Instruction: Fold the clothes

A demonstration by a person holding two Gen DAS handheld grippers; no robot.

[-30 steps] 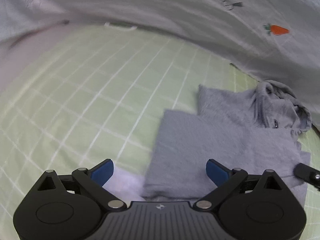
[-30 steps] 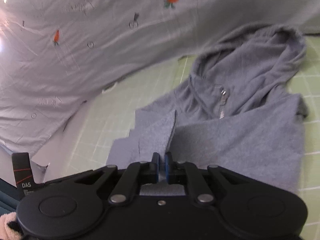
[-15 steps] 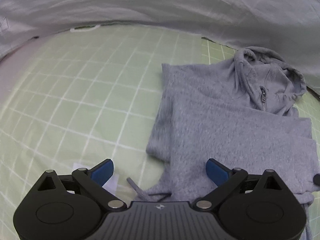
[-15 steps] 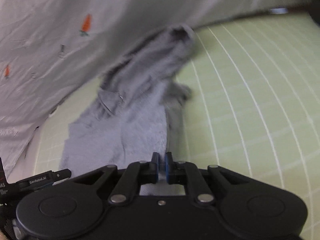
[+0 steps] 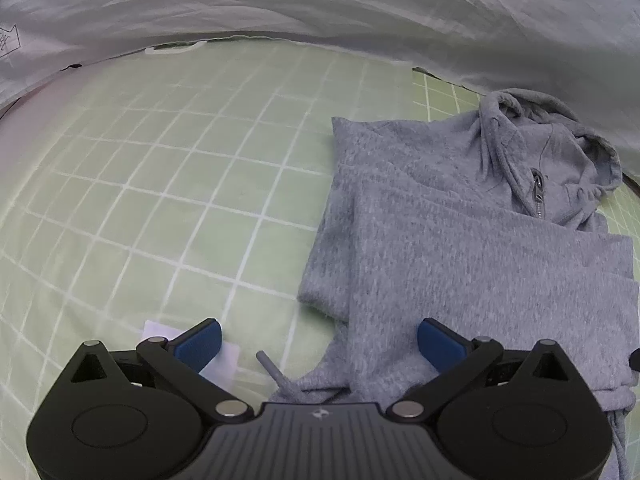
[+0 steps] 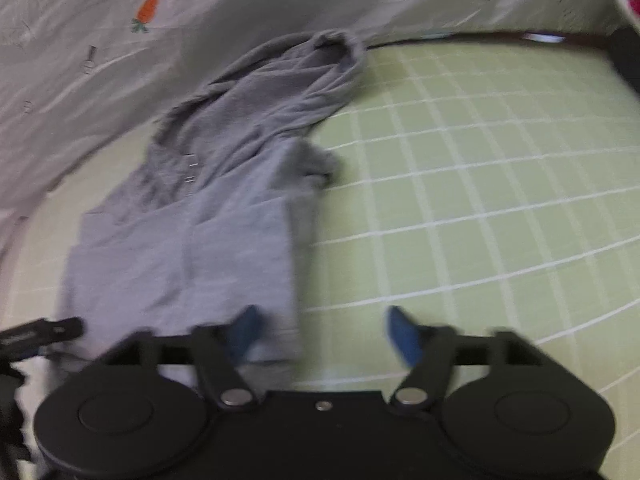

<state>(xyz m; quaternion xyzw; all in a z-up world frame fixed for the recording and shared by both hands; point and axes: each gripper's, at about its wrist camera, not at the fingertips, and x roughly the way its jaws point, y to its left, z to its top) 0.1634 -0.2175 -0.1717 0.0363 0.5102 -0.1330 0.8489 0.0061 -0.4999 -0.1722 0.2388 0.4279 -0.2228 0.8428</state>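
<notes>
My right tongs (image 6: 320,332), jaws just opened, and left tongs (image 5: 318,344), jaws apart and empty, flank the half-folded grey hoodie (image 5: 480,248) lying ahead on the green checked sheet (image 5: 180,200); next comes regripping the hem.

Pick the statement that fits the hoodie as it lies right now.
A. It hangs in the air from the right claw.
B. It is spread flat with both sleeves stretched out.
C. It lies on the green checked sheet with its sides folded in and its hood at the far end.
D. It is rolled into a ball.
C: the grey hoodie rests on the green checked sheet, its sides folded over the front, its hood toward the white cover.
</notes>
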